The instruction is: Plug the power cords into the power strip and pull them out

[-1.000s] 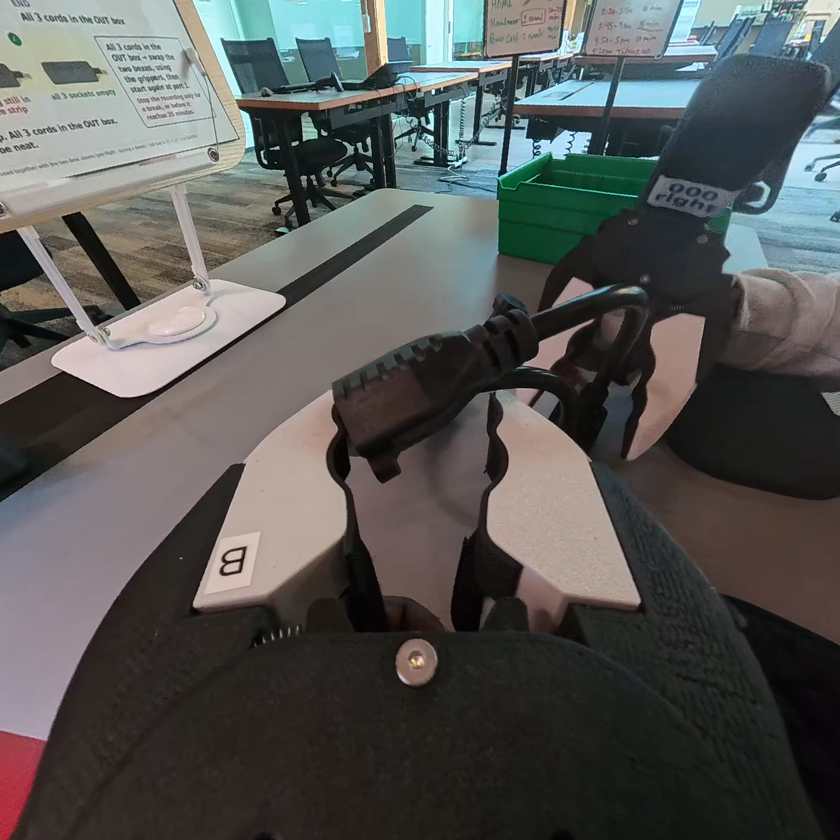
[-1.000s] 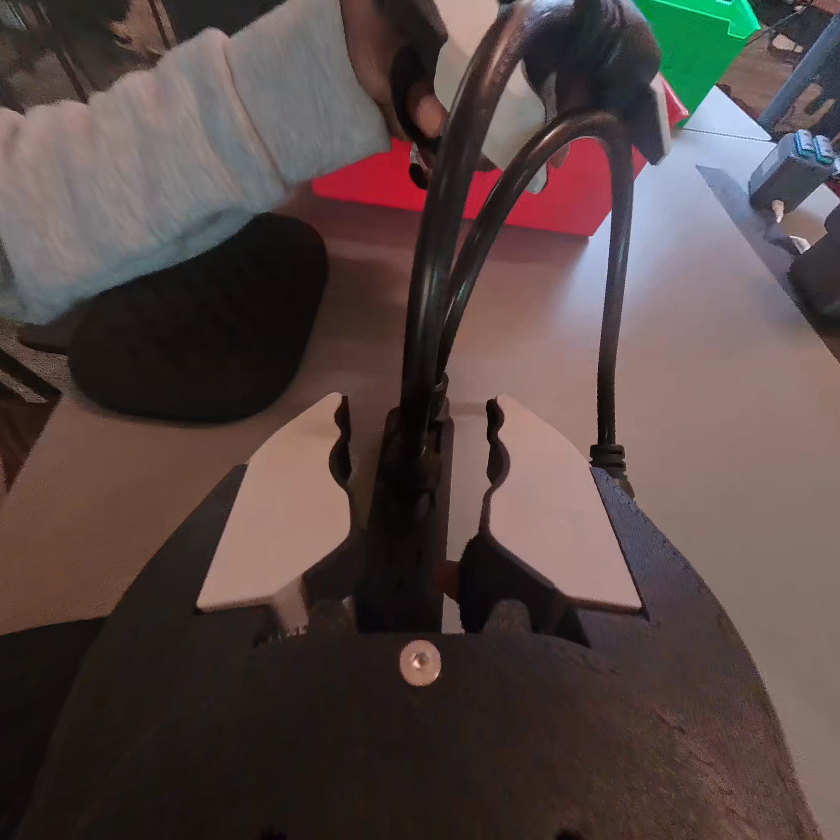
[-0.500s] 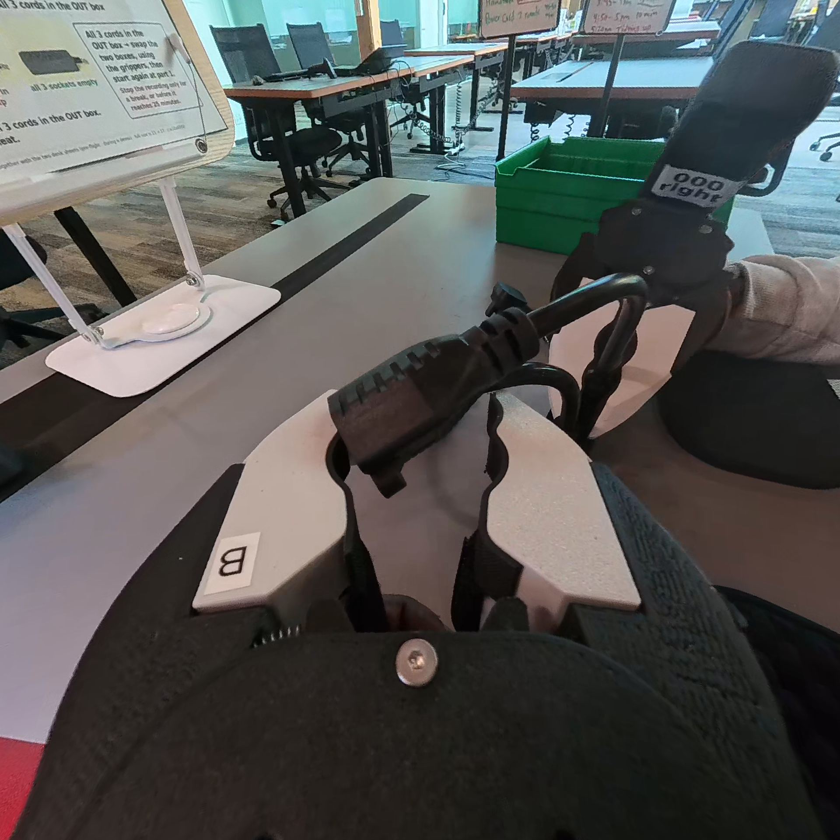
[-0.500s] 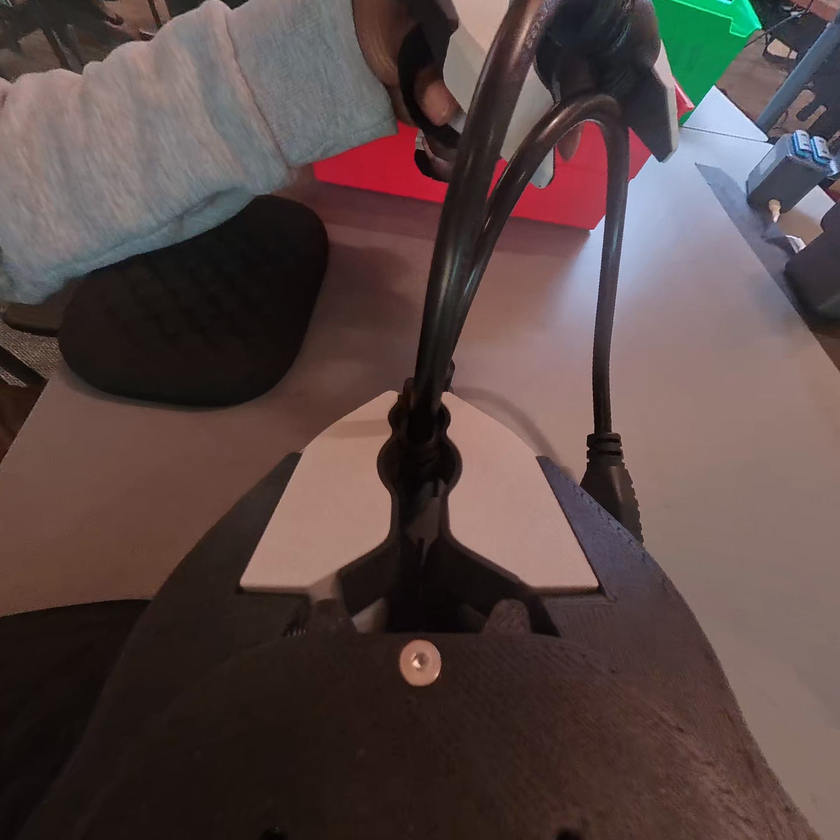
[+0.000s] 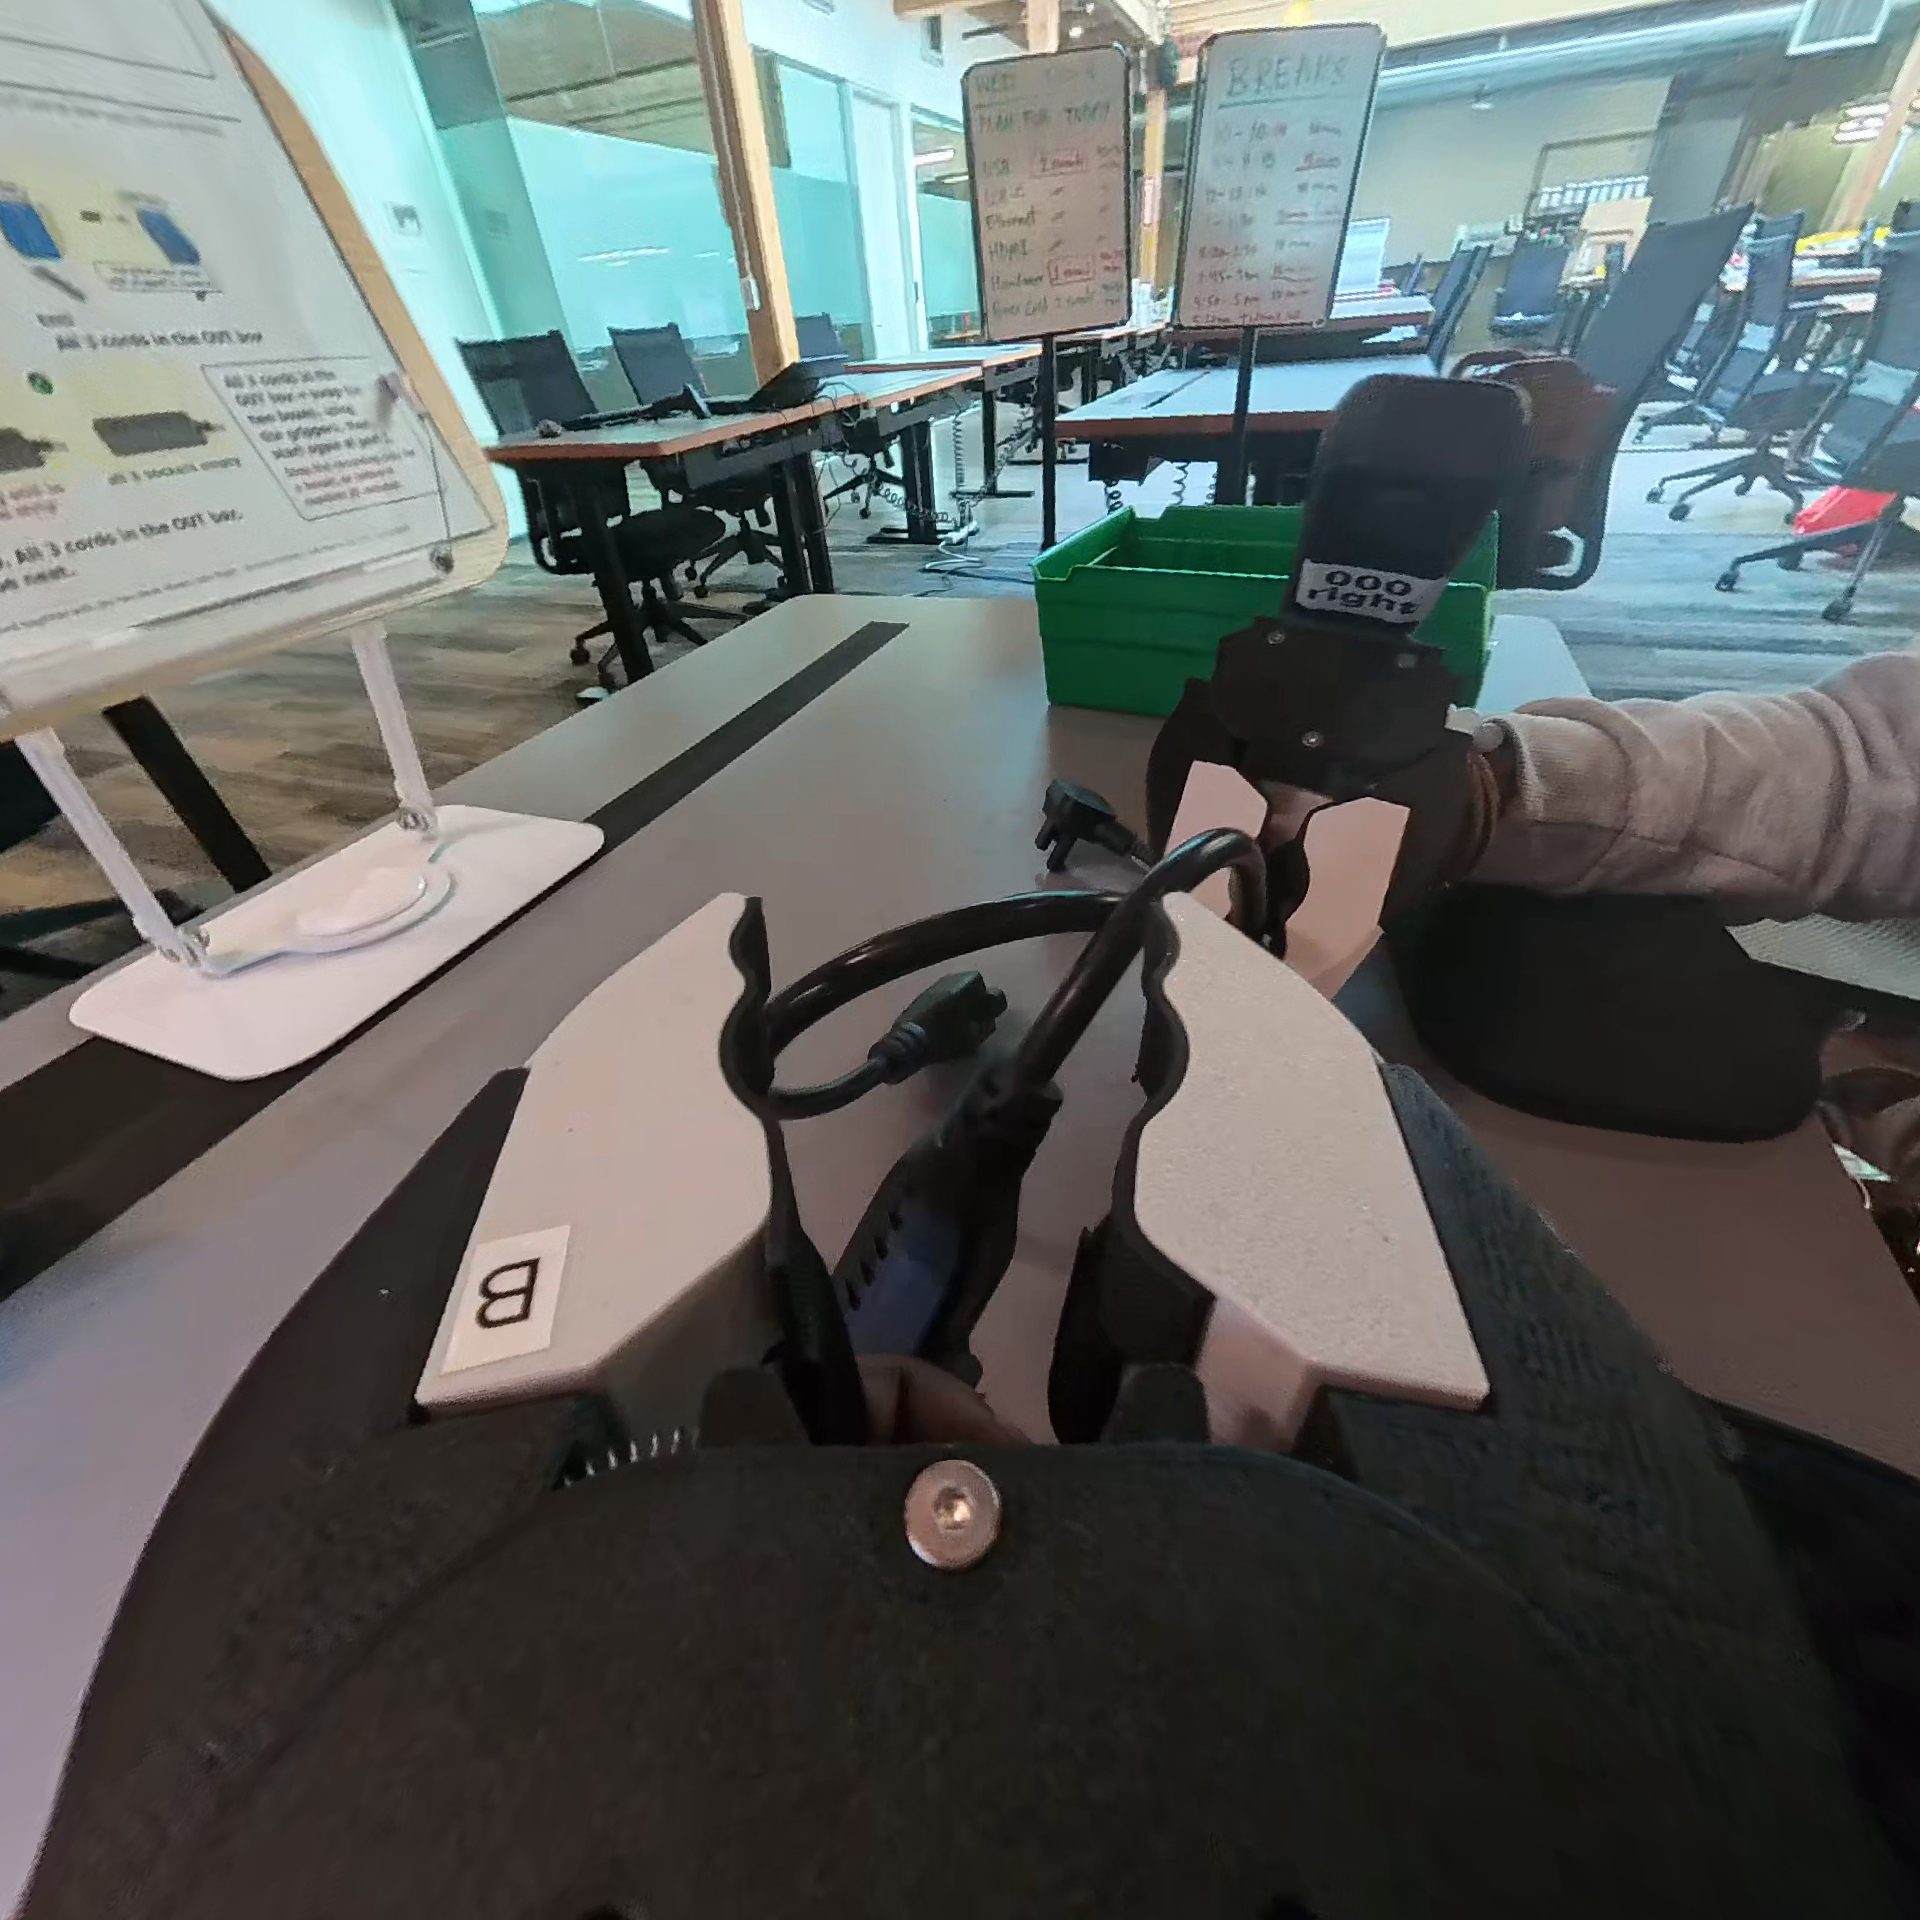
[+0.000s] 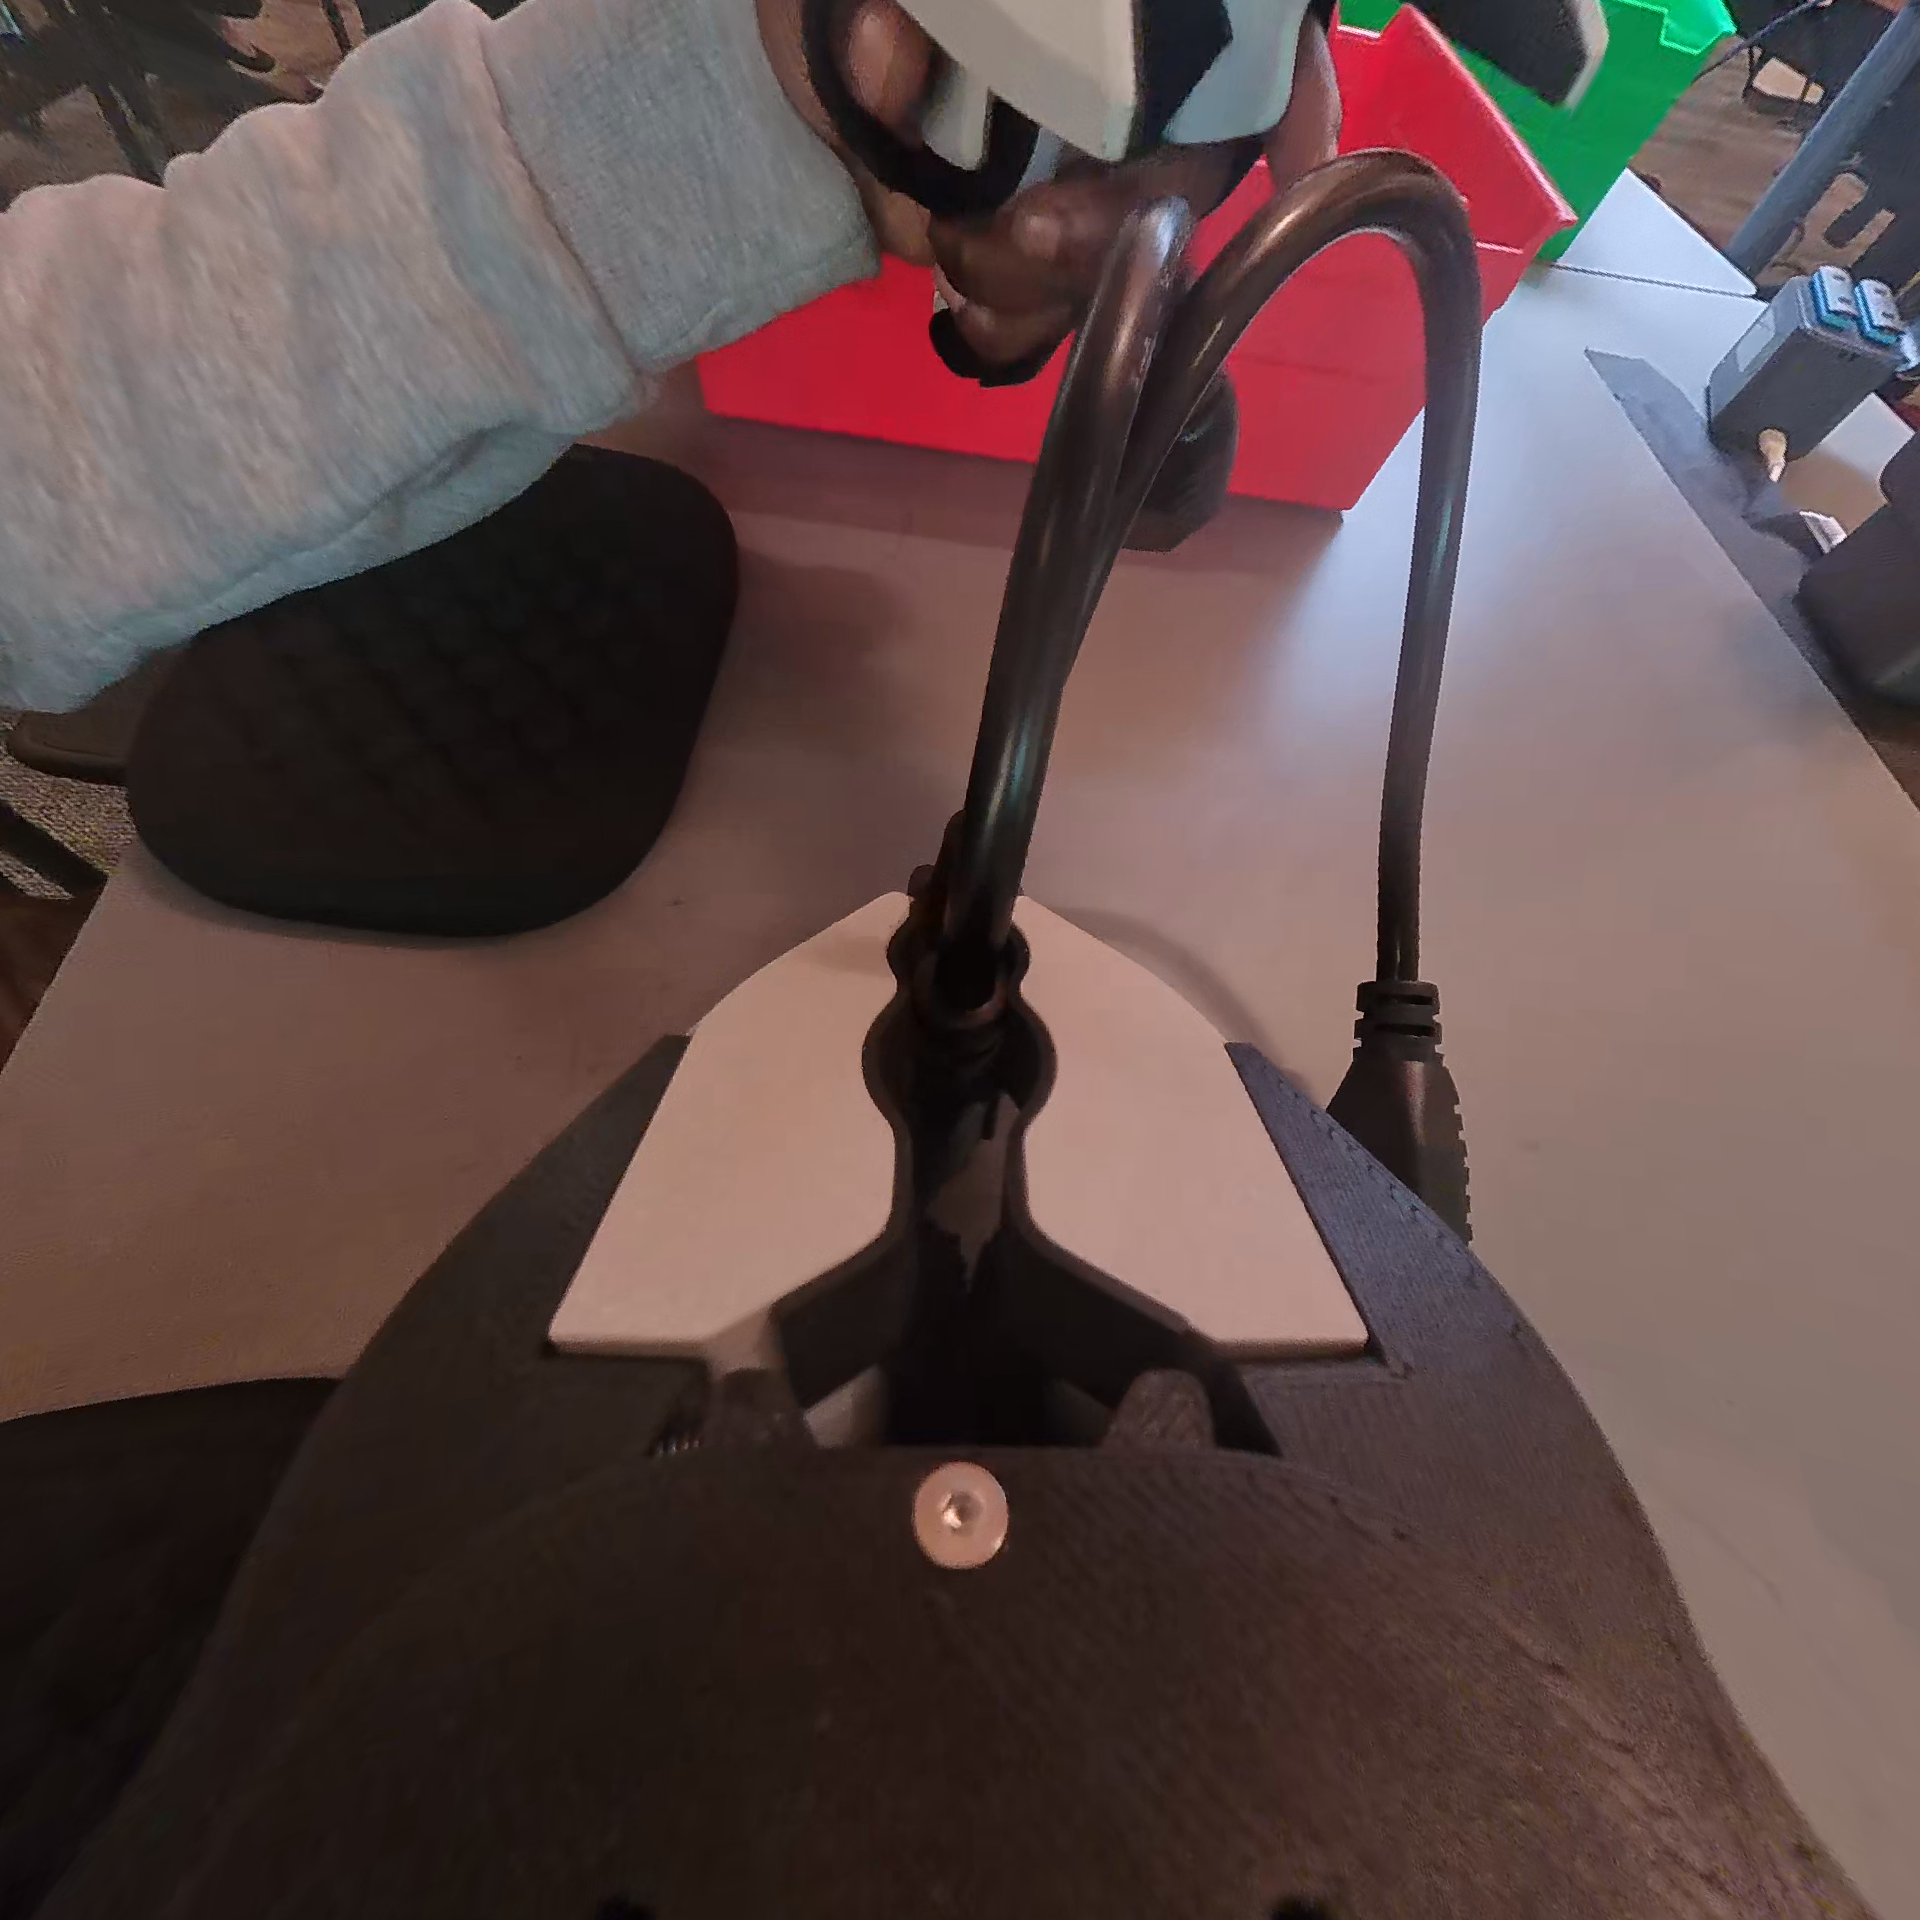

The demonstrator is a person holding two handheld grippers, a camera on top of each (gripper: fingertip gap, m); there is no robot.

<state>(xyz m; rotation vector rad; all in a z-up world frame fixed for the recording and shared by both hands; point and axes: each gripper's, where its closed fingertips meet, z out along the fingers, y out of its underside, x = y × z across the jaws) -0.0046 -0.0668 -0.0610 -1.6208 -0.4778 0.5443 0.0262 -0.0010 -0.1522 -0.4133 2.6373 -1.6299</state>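
A black power cord (image 5: 1091, 966) loops between my two grippers above the grey table (image 5: 831, 748). My left gripper (image 5: 951, 935) is open; the cord's ridged connector (image 5: 935, 1216) lies loose between its white fingers, not clamped. My right gripper (image 6: 961, 920) is shut on the cord's strain relief (image 6: 961, 997); it also shows in the left wrist view (image 5: 1278, 894), facing me. The cord (image 6: 1049, 623) arches up toward my left gripper (image 6: 1039, 73) and down to another connector (image 6: 1403, 1101) on the right. A black plug (image 5: 1081, 831) lies on the table. No power strip is in view.
A green bin (image 5: 1132, 634) stands at the table's far end, and a red bin (image 6: 1351, 343) behind my left gripper. A black pad (image 6: 436, 707) lies under a sleeved forearm (image 6: 312, 364). A white sign stand (image 5: 332, 925) is at the left, a grey charger (image 6: 1808, 364) at the right. The tips of one gripper are about 12 cm away from the tips of the other.
My right gripper shut on the cord's strain relief. The connector that hung at my left fingertips now sits lower between the open fingers, and the left gripper has lifted relative to the right.
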